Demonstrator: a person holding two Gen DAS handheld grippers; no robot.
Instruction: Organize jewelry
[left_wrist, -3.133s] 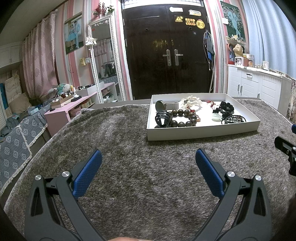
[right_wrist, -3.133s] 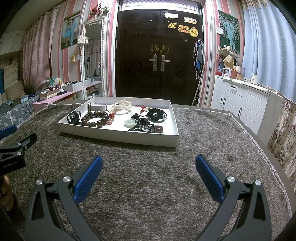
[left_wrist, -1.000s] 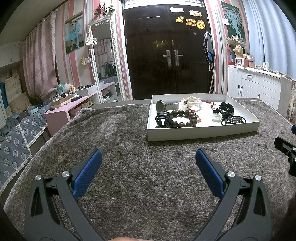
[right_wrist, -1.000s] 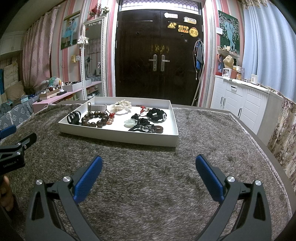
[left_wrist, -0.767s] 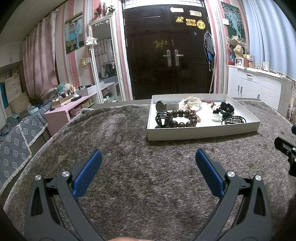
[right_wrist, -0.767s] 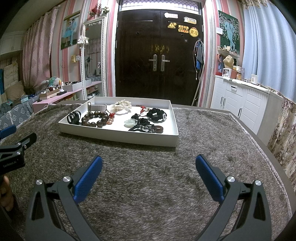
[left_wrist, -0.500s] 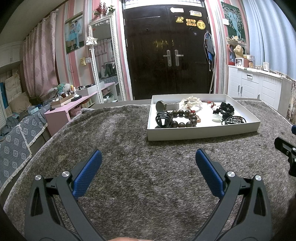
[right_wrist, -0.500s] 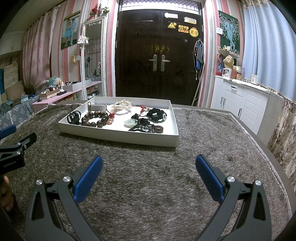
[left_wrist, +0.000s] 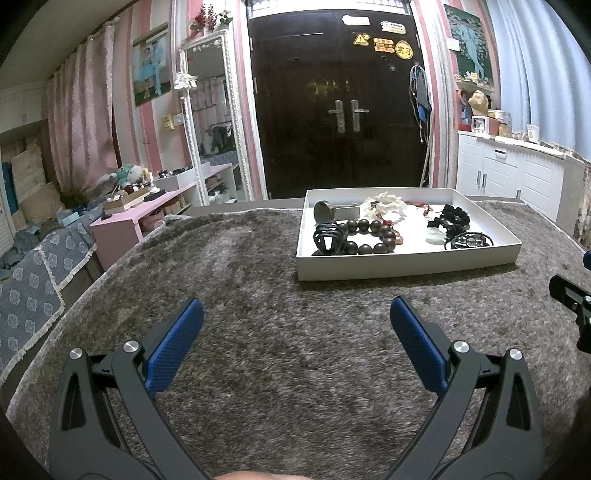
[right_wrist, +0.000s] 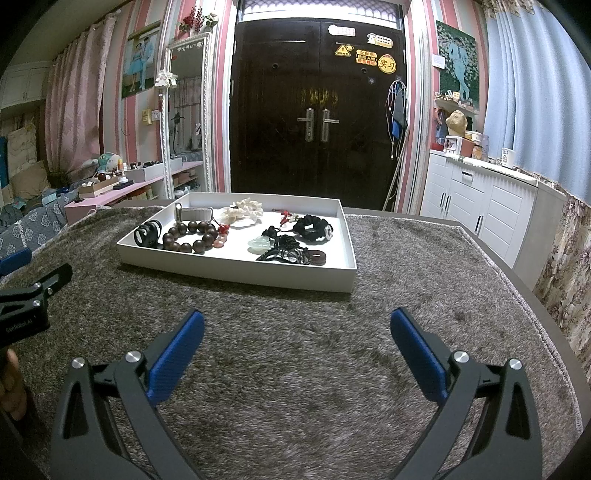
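1. The left gripper (left_wrist: 295, 314) is spread wide with nothing between its blue pads (left_wrist: 173, 347), low over the grey rug (left_wrist: 229, 266).
2. The right gripper (right_wrist: 297, 325) is likewise agape and empty, also over bare rug; the two tools are side by side, each just showing at the edge of the other's view.
3. Between both grippers and the tray (right_wrist: 236, 267) lies a broad band of clear rug.
4. The white tray has low walls. In the left view it is ahead and to the right; in the right view it is ahead and slightly left.
5. Inside, at the tray's left end: a black clip (right_wrist: 147, 232) close to the left wall, touching a dark bead bracelet (right_wrist: 190, 236).
6. Behind those, a watch (right_wrist: 194, 214) and a white scrunchie (right_wrist: 243, 212) near the far wall.
7. Right half: a black scrunchie (right_wrist: 314, 227), a pale green pendant (right_wrist: 260, 243), and a black tangle (right_wrist: 284, 251) near the front wall.
8. The rug's right edge (right_wrist: 517, 291) curves along the table rim, well apart from the tray; open rug to the left too.
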